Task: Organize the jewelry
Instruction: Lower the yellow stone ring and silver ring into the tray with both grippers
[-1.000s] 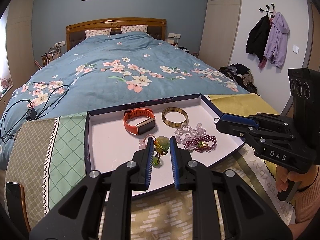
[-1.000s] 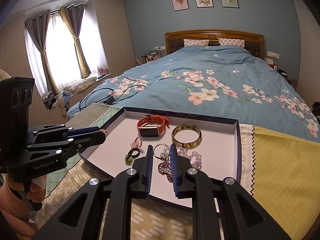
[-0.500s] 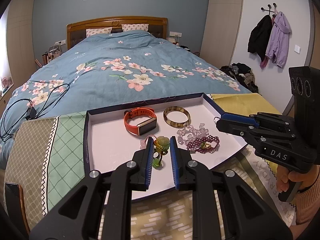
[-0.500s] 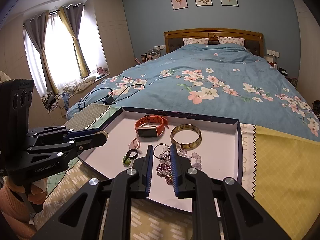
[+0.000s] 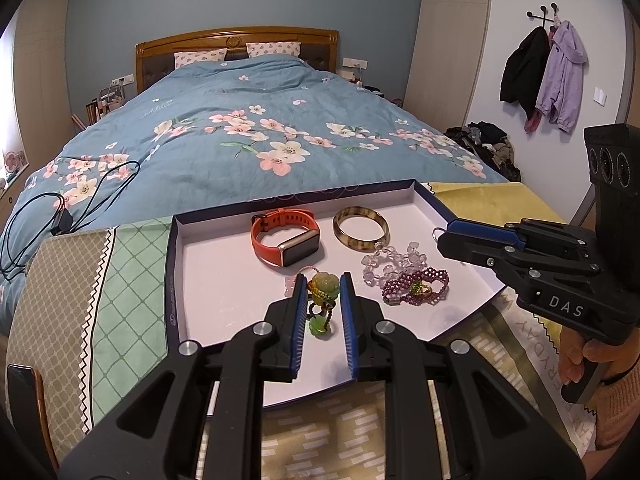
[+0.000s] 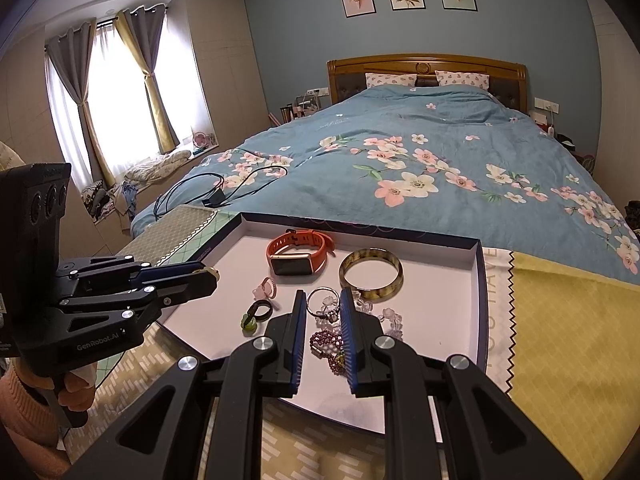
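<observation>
Two pairs of black tongs with blue pads hover over a shallow white tray with a dark blue rim [image 5: 170, 280], which lies on a patterned cloth [image 5: 120, 280] at the foot of the bed. The left tongs [image 5: 324, 280] stand with a narrow gap; a green carved pendant on a beaded cord [image 5: 323, 286] shows between their tips, and whether the pads touch it I cannot tell. In the right wrist view a small object sits at the left tongs' tips. The right tongs [image 6: 323, 300] are likewise narrowly parted, above a silver ring [image 6: 320, 300] and a purple beaded bracelet [image 6: 325, 340], gripping neither.

Near the tray's front left edge lie a dark ring with a green stone [image 6: 256, 314] and a pink ring [image 6: 266, 288]. A clear crystal bead bracelet [image 5: 384, 262] lies touching the purple one toward the right edge. Along the far edge rest an orange-strapped smartwatch [image 5: 286, 236] and, just beside it, a tortoiseshell bangle [image 5: 360, 226]. Beyond lies the blue floral duvet [image 5: 260, 136], with a black cable [image 5: 60, 216] at its left side.
</observation>
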`<move>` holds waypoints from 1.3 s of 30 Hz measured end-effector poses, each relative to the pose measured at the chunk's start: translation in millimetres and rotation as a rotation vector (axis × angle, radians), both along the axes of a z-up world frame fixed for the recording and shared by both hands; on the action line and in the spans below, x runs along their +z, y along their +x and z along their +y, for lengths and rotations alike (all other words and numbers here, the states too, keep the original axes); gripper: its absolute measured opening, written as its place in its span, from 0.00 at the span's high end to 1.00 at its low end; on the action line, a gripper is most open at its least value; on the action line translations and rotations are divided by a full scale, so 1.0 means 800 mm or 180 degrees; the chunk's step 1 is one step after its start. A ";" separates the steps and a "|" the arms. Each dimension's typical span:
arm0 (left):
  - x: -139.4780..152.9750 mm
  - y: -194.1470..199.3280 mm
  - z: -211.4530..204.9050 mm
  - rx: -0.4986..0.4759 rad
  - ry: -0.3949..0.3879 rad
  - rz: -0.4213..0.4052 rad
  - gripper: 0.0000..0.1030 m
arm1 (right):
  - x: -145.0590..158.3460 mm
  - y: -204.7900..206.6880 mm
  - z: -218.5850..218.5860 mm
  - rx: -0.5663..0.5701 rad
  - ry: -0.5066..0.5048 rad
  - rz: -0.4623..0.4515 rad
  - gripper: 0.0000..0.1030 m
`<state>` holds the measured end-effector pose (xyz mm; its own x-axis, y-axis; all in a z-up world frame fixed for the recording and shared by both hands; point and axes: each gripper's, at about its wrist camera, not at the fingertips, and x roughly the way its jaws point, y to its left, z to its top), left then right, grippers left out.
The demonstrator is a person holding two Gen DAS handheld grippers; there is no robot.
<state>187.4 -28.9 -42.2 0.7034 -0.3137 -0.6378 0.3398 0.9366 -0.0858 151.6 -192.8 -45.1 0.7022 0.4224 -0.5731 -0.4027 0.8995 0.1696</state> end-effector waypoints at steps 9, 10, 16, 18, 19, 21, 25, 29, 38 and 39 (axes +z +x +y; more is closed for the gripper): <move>-0.008 0.007 0.000 0.0020 0.0021 0.0045 0.84 | -0.009 0.003 0.001 0.0002 0.0004 0.0051 0.85; -0.008 0.008 0.000 0.0022 0.0019 0.0052 0.84 | -0.009 0.003 0.001 0.0002 0.0003 0.0054 0.85; -0.010 0.011 0.001 0.0032 0.0025 0.0065 0.84 | -0.011 0.009 0.004 -0.0011 -0.0007 0.0076 0.85; -0.011 0.012 0.001 0.0037 0.0023 0.0066 0.84 | -0.012 0.008 0.004 -0.0014 -0.0008 0.0083 0.85; -0.012 0.013 0.002 0.0040 0.0020 0.0071 0.84 | -0.012 0.009 0.004 -0.0019 -0.0009 0.0089 0.85; -0.013 0.013 0.003 0.0048 0.0026 0.0074 0.84 | -0.014 0.008 0.004 -0.0022 -0.0016 0.0094 0.85; -0.015 0.015 0.003 0.0054 0.0036 0.0081 0.84 | -0.013 0.012 0.005 -0.0018 -0.0009 0.0114 0.85; -0.016 0.016 0.003 0.0061 0.0039 0.0090 0.84 | -0.013 0.015 0.006 -0.0016 -0.0018 0.0133 0.85; -0.022 0.020 0.002 0.0076 0.0040 0.0137 0.84 | -0.016 0.016 0.006 -0.0015 -0.0033 0.0152 0.85; -0.022 0.021 0.002 0.0075 0.0036 0.0146 0.84 | -0.017 0.017 0.006 -0.0013 -0.0036 0.0160 0.85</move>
<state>203.9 -27.5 -59.7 0.6804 -0.2899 -0.6730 0.3136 0.9453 -0.0902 165.2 -187.6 -58.4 0.6742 0.4129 -0.6124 -0.3902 0.9031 0.1793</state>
